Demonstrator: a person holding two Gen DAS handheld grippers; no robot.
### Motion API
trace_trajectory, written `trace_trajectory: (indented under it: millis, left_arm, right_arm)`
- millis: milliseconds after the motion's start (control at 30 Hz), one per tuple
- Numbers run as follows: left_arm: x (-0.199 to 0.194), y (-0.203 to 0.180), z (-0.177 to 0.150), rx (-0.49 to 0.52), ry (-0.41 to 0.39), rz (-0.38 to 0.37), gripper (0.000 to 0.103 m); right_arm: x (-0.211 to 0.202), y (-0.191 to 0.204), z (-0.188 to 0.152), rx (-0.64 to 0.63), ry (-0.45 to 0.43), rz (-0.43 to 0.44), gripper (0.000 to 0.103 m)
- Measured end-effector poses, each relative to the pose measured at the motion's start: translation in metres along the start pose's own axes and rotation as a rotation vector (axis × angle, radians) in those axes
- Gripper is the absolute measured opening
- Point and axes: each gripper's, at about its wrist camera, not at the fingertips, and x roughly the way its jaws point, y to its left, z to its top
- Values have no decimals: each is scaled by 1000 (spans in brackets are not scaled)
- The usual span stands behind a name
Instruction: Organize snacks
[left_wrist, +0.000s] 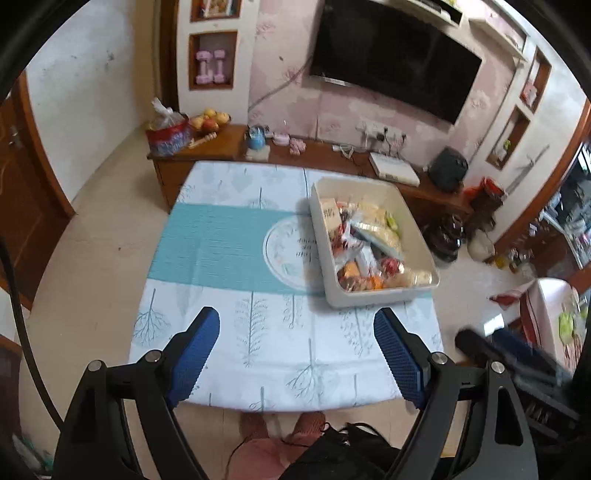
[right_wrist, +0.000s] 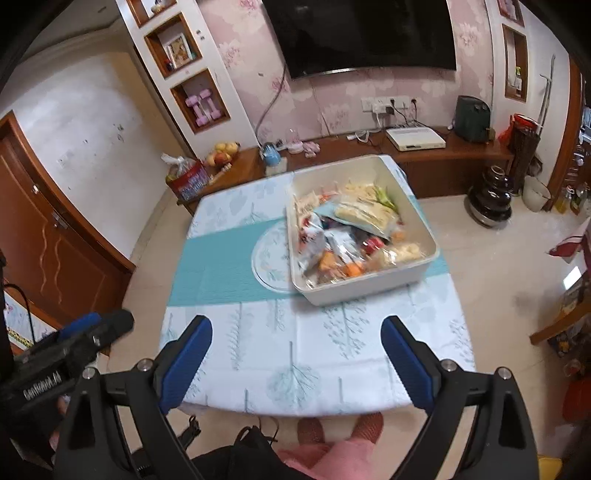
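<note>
Blue-padded left gripper (left_wrist: 295, 347) gapes empty at lower centre; white bin (left_wrist: 373, 291) of snacks (left_wrist: 365, 243) sits centre-right on the table (left_wrist: 229, 236); right gripper (right_wrist: 295, 350) likewise apart, so best leave the tidy bin undisturbed

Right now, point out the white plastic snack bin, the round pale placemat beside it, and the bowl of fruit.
white plastic snack bin (right_wrist: 364, 291): right wrist view, near wall.
round pale placemat (right_wrist: 271, 254): right wrist view, bare part.
bowl of fruit (left_wrist: 208, 120): left wrist view, fruit pile.
</note>
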Motion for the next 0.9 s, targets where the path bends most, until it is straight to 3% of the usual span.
trace_trajectory:
  millis: [200,300,367,667,900]
  left_arm:
    - [-10,-17,-10,-56,-64,43,93]
    - [-11,-23,-17,-63,-83,92,95]
    - [-13,-27,-22,-58,-99,125,102]
    - [-21,-26,-26,-67,-158,243,102]
    - [-19,-25,-22,-59,-162,321,102]
  right_arm:
    - [-18,-5,-8,-38,-33,-4,95]
    - [-17,-3,-14,-85,-35,-3,102]
    - [-17,-1,-16,-107,-43,-6,103]
    - [-24,-1,-16,-146,-95,23,103]
    - [-19,5,-11,-162,-89,33,103]
